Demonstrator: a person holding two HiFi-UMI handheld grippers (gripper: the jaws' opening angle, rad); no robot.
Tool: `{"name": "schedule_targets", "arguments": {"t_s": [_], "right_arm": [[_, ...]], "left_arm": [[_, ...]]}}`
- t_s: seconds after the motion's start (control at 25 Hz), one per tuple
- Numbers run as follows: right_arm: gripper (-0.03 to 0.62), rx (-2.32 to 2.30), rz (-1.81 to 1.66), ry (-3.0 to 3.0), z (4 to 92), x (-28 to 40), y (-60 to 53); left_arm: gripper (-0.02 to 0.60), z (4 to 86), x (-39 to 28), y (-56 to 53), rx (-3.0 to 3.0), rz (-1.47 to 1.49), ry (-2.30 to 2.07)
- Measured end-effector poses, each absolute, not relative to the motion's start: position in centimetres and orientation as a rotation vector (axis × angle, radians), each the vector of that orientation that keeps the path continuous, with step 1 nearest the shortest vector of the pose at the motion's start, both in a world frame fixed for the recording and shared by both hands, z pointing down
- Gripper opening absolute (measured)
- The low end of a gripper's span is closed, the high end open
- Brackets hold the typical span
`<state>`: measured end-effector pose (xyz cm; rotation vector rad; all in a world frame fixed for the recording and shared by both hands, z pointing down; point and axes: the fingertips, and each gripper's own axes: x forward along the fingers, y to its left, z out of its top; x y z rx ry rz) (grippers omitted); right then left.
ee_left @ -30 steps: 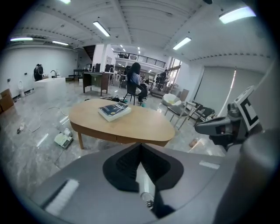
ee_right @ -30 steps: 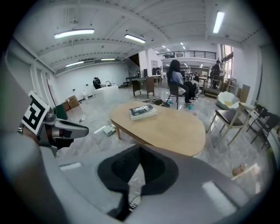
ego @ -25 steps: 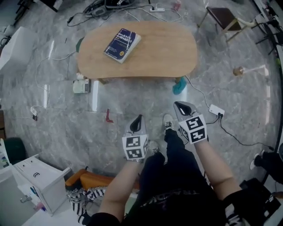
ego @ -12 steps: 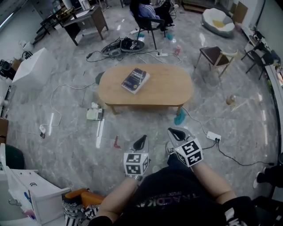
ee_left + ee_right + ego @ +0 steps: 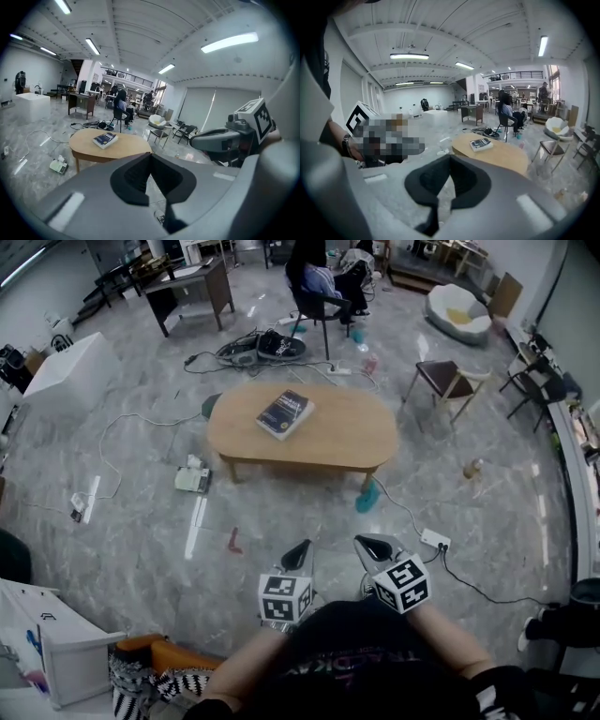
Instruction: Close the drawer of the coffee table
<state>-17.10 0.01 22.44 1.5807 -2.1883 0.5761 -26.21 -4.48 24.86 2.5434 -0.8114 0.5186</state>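
Standing at upper centre of the head view as one oval coffee table (image 5: 352,432), stretching its long axis left to right across the frame and turning one long side toward the lower edge. Drawer too small to make out in any view. Showing up again at left centre of the left gripper view and right of centre in the right gripper view, seen there from low and side-on rather than from above.

Sitting just right of the table as one brown chair (image 5: 448,381).

Hovering at lower centre as two grippers, left gripper (image 5: 298,551) and right gripper (image 5: 366,542), side by side, well apart from the table and both pointing toward it. Keeping fingers pressed together on nothing in each gripper view.

Lying on the left half of the surface as one dark blue book (image 5: 286,413), angled toward upper right.
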Motion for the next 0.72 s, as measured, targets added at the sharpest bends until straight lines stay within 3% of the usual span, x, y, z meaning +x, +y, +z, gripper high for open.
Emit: {"name": "schedule_targets", "arguments": {"t_s": [0.36, 0.72], "right_arm": [[0.002, 1.512, 0.601, -2.213, 22.9, -16.7, 3.9], [0.002, 1.434, 0.601, -2.287, 22.7, -12.7, 10.7]], "left_arm": [[0.005, 25.2, -25.2, 0.4, 2.513, 0.526, -0.822], [0.005, 24.3, -19.6, 7.3, 2.516, 0.561, -0.839]]}}
